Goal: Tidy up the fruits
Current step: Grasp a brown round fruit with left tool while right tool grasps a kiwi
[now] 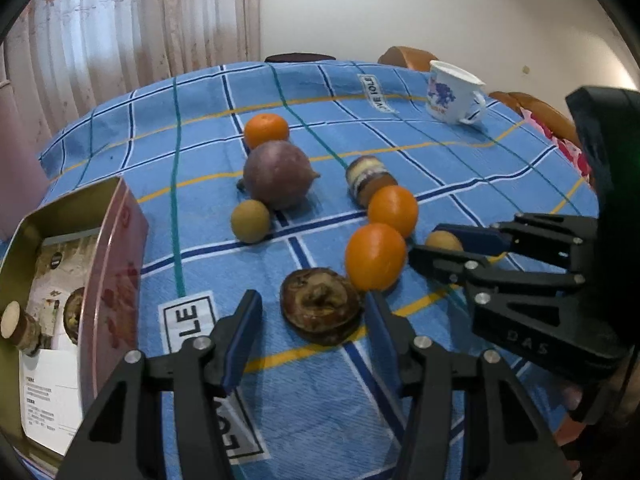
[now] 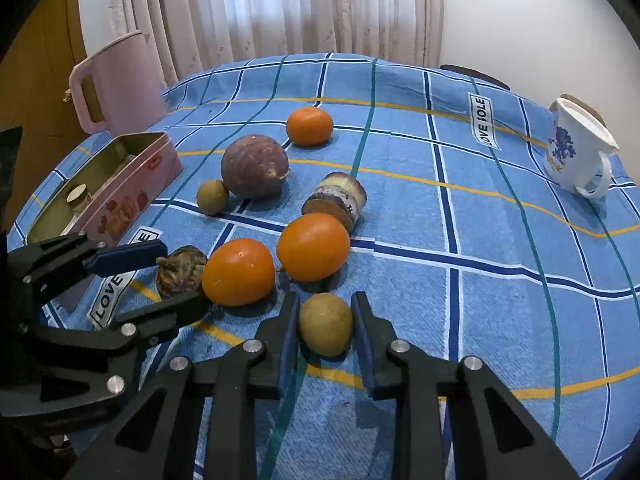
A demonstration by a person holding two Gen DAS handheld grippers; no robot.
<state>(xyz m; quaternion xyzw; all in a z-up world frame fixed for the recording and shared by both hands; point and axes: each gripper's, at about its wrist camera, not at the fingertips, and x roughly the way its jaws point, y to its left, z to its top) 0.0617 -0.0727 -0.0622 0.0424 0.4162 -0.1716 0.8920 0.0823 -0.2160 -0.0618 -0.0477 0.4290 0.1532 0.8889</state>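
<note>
Fruits lie on a blue checked tablecloth point(image 1: 440, 168). My left gripper point(image 1: 314, 314) is open around a dark brown dried fruit point(image 1: 320, 306), also in the right wrist view point(image 2: 180, 270); its fingers do not press it. My right gripper point(image 2: 325, 322) is open around a small tan round fruit point(image 2: 326, 324), also in the left wrist view point(image 1: 444, 241). Two oranges point(image 1: 376, 256) point(image 1: 393, 210) lie between. Further back are a big purple fruit point(image 1: 277, 174), a tan fruit point(image 1: 251, 221), a mandarin point(image 1: 266, 130) and a small jar on its side point(image 1: 368, 180).
An open pink tin box point(image 1: 108, 264) stands at the left, holding a small jar point(image 1: 18, 326) and papers. A white mug with blue print point(image 1: 454, 92) leans at the back right. A pink kettle point(image 2: 116, 84) stands at the far left. A curtain hangs behind.
</note>
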